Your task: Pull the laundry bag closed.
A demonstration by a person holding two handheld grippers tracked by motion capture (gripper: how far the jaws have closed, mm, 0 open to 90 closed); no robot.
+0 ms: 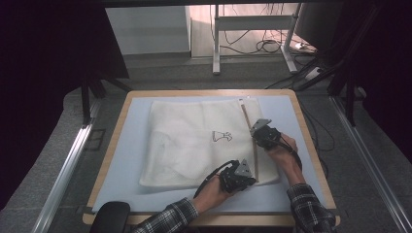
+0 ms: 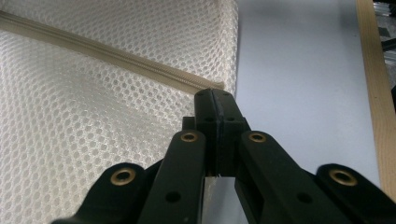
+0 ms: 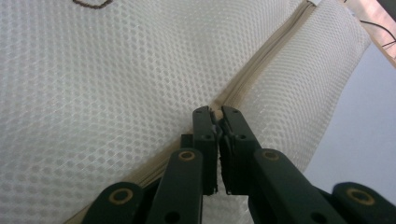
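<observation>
1. The left gripper (image 2: 215, 95) is pinching its jaws together at the near end of the zipper (image 2: 107, 53), on the corner of the mesh bag (image 2: 93, 121); the high view shows this gripper (image 1: 241, 175) sitting at the bag's near right corner.
2. The right gripper (image 3: 215, 112) is clamping its jaws on the zipper (image 3: 261, 63) partway along its length; whether it is gripping the slider or just the tape is too small to tell. In the high view it (image 1: 260, 132) is resting farther along the bag's right edge.
3. There are two grippers, one white mesh bag (image 1: 194, 141) with one zipper (image 1: 248, 133), and one small dark printed mark (image 1: 221, 137) on the bag.
4. The bag is lying flat on the pale blue mat (image 1: 131, 145) of the wooden-rimmed table (image 1: 115, 141). What the bag is holding cannot be told.
</observation>
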